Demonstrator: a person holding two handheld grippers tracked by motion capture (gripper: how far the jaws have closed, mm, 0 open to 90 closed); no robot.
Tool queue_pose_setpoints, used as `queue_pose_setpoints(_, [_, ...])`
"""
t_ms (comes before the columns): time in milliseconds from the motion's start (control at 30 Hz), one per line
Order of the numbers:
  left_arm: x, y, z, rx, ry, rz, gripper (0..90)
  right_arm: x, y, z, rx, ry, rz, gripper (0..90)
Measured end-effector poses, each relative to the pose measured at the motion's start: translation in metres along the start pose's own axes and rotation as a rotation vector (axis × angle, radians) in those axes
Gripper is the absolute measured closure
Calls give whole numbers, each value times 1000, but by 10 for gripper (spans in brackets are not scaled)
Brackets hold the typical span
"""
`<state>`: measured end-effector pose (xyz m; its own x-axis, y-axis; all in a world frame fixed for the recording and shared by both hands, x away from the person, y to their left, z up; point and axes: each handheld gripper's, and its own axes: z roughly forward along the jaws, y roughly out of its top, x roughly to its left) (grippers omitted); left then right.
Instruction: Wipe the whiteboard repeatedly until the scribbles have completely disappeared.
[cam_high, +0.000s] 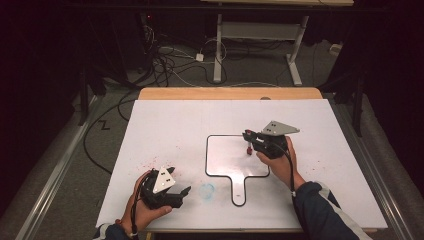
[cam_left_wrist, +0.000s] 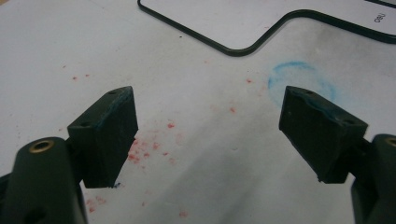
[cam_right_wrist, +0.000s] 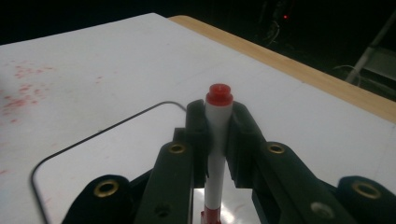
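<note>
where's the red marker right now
The red marker is clamped upright in the right claw, right of centre in the high view, above the small whiteboard on the table.

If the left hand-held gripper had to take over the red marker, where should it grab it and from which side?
Probably the white barrel of the red marker, on the bare stretch below the right hand-held gripper, coming in level from the left. The marker stands roughly upright over the small whiteboard, and the right jaws clamp its upper barrel under the red end. The left hand-held gripper stands open and holds nothing.
</note>
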<state>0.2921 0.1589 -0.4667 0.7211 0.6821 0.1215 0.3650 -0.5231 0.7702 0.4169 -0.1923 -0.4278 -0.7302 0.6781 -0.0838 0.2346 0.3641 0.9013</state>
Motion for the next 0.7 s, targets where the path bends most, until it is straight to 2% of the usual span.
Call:
queue_pose_setpoints(67, [0,0,0,2,0,0,186,4,-4,-7,-9,20,10,814])
queue_pose_setpoints(133, [-1,0,0,-1,-1,1,187,5,-5,-11,-8,7,0,814])
queue_pose_setpoints(200, [-2,1,0,-2,-1,4,186,1,-6,-11,-8,-41,-22,814])
queue_pose_setpoints(267, [-2,2,1,0,-2,5,187,-9,-8,-8,-29,-78,-9,815])
queue_pose_setpoints(367, [-2,2,1,2,-5,6,187,-20,-9,-7,-23,-151,-12,814])
queue_pose_setpoints(400, [-2,1,2,3,-7,5,187,-22,-9,-7,-21,-153,-8,814])
queue_pose_setpoints(467, [-1,1,2,4,-7,4,186,-24,-10,-10,-19,-122,4,814])
queue_pose_setpoints(533, [0,0,2,4,-7,2,187,-20,-11,-13,-26,-59,28,814])
queue_pose_setpoints(700, [-1,0,-1,-1,-5,2,186,4,-10,-25,1,51,17,814])
